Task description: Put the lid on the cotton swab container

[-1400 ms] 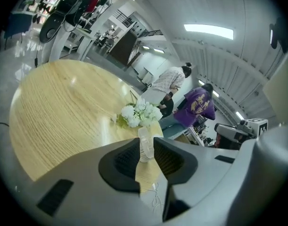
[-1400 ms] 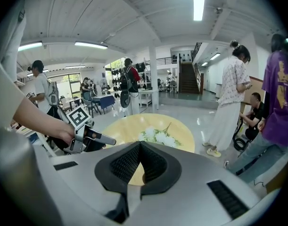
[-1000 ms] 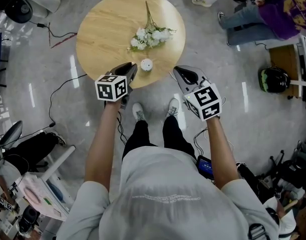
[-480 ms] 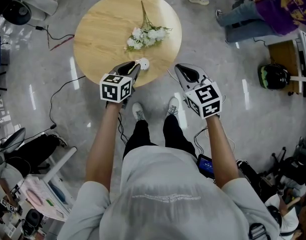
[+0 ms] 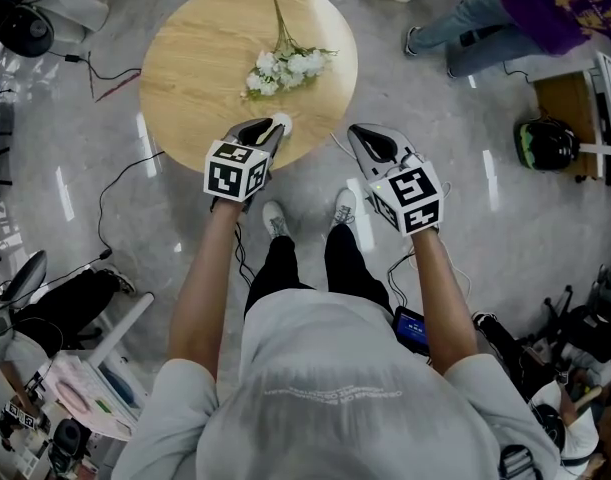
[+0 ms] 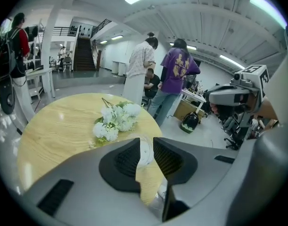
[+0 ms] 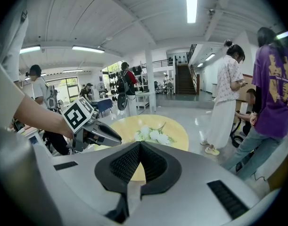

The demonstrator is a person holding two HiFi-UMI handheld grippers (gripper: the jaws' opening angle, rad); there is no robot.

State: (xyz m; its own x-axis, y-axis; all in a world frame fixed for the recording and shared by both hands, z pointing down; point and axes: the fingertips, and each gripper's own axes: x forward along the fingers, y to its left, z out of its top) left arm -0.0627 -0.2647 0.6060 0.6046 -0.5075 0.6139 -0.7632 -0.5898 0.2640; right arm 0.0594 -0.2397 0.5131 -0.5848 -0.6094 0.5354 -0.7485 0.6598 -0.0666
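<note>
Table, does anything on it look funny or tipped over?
Only the flowers: the bunch lies flat on the table with no vase. The small container seems upright near the edge. Nothing looks spilled.

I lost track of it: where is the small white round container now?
In the head view, the small white round container sits at the round wooden table's near edge, between the left gripper's fingers.
</note>
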